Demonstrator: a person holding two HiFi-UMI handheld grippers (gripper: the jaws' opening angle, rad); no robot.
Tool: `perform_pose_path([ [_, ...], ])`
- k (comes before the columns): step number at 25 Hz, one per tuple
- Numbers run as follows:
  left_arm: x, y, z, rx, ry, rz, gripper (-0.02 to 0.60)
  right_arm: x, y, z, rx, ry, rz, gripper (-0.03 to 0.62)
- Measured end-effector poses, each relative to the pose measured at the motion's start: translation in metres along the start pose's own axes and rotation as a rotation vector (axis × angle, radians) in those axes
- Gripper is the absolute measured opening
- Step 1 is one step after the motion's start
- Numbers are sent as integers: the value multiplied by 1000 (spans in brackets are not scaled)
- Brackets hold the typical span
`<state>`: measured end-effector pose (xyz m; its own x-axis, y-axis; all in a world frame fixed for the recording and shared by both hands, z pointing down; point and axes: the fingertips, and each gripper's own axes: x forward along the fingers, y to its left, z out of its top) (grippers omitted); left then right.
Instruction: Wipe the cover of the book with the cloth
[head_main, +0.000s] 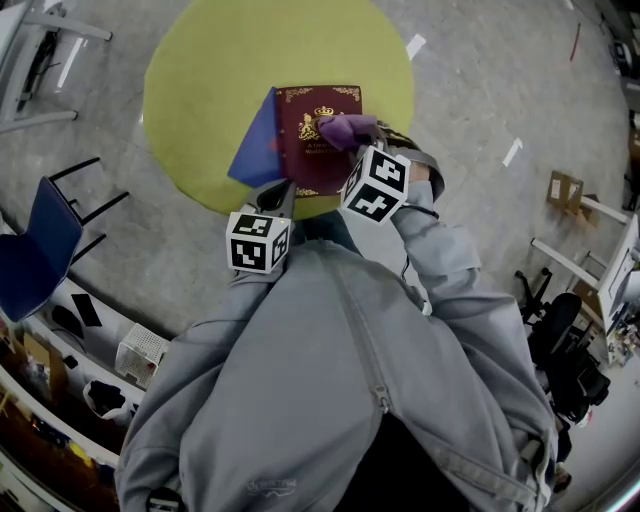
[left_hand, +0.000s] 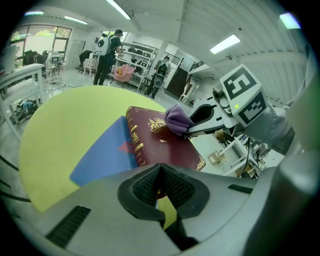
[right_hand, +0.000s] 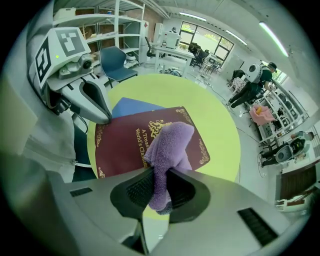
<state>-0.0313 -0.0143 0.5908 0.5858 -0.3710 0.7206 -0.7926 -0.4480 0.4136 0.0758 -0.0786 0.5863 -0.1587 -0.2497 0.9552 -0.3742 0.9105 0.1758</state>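
Observation:
A maroon book (head_main: 312, 140) with gold print lies closed on the round yellow table (head_main: 200, 70), overlapping a blue book (head_main: 255, 148). My right gripper (right_hand: 159, 182) is shut on a purple cloth (right_hand: 170, 142). The cloth's free end rests on the book cover (right_hand: 125, 145) near its gold crest. In the head view the cloth (head_main: 347, 128) sits at the cover's right side. My left gripper (left_hand: 159, 170) is shut, its tips at the book's near left corner (head_main: 283, 190). I cannot tell whether they pinch it. From the left gripper view I see the book (left_hand: 165, 150), the cloth (left_hand: 177, 119) and the right gripper (left_hand: 192, 127).
A blue chair (head_main: 35, 245) stands left of the table, with desks and clutter along the lower left wall. White table legs (head_main: 575, 265) and a black chair (head_main: 560, 340) are at the right. People (left_hand: 107, 55) stand by shelves far behind the table.

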Motion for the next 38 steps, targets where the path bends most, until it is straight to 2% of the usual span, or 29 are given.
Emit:
perform_pose_path([
  [12,0,-1,0,-3,2,-12,17,-6,-8,-39,68,69,-20,75],
  [15,1,-1,0,5,12,-13,17,-4,-11,-58,101,114,-17,75],
  [20,-4,1,3,-25,11,-20,18,-3,-13,-91,173,170,-16,75],
  [24,-12,-6,11,33,3,-32,17,-17,-18,-100,218,163,-39,75],
  [30,-9,-19,-2,75,63,-76,17,-51,-24,-67,182,71,-103,75],
  [34,-5,-16,-13,62,88,-75,18,-70,-21,-29,121,-13,-125,75],
  [38,-4,-14,-14,31,75,-77,17,-80,-12,7,61,-89,-119,75],
])
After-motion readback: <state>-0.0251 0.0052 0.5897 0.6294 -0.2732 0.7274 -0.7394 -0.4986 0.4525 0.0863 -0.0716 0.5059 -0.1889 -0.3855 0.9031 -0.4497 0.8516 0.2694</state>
